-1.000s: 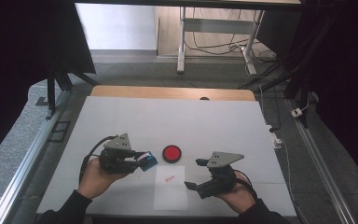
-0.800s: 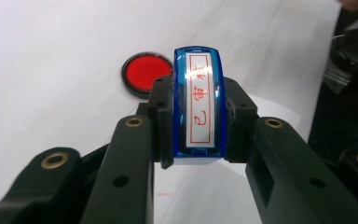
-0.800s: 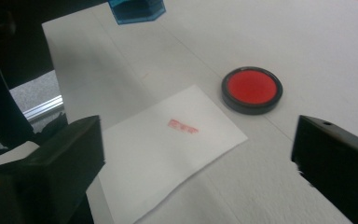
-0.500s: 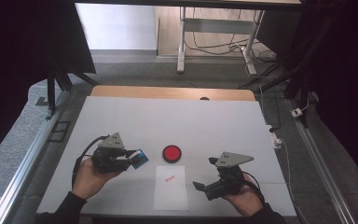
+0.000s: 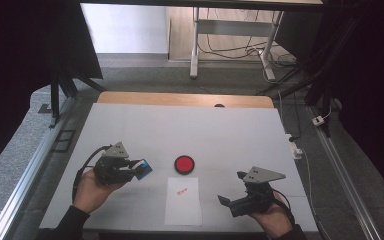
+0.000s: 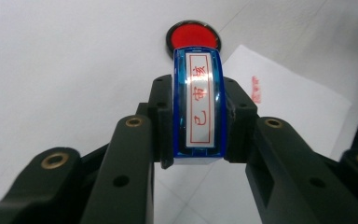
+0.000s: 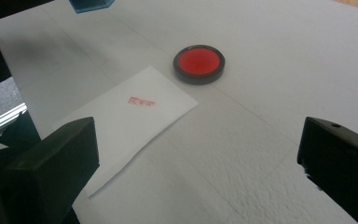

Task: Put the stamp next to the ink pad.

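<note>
Left gripper (image 5: pixel 139 170) drifted left; right gripper (image 5: pixel 225 201) withdrew toward table edge.

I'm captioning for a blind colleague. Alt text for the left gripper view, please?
A hand-held gripper clamps a blue stamp with a red-character label. Beyond it on the white table sit a red ink pad and a paper bearing a red mark.

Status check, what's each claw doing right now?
Left claw shut on blue stamp. Right claw open. Paper bears red mark. Ink pad uncovered.
</note>
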### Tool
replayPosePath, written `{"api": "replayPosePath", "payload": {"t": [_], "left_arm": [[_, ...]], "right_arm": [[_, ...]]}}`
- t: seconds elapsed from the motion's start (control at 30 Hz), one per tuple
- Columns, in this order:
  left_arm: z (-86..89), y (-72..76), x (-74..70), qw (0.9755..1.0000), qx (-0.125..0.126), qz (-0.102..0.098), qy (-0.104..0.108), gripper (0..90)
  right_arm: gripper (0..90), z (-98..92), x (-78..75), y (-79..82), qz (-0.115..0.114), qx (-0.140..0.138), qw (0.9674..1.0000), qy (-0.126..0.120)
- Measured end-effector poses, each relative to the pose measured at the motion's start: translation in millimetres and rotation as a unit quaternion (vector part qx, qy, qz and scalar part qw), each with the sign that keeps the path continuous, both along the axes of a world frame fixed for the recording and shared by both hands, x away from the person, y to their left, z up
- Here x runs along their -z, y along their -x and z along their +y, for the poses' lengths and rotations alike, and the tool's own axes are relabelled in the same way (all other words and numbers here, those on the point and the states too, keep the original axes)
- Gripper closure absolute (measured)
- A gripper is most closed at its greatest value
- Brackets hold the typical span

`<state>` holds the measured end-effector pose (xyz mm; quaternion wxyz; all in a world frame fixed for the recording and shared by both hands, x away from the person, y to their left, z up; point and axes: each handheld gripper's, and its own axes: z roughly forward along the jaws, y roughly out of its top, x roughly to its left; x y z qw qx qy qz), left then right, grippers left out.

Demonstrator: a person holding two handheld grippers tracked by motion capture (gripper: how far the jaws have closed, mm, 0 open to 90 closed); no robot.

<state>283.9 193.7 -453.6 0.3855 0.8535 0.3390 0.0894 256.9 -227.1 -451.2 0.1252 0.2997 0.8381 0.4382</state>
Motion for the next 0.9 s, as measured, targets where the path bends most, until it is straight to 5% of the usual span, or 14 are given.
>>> {"api": "replayPosePath", "payload": {"t": [0.9], "left_arm": [[16.4, -18.2, 36.2, 0.9966, -0.053, 0.020, -0.059, 69.4]], "right_arm": [[0.0, -43.7, 4.5, 19.6, -0.007, 0.073, 0.9970, 0.023]]}}
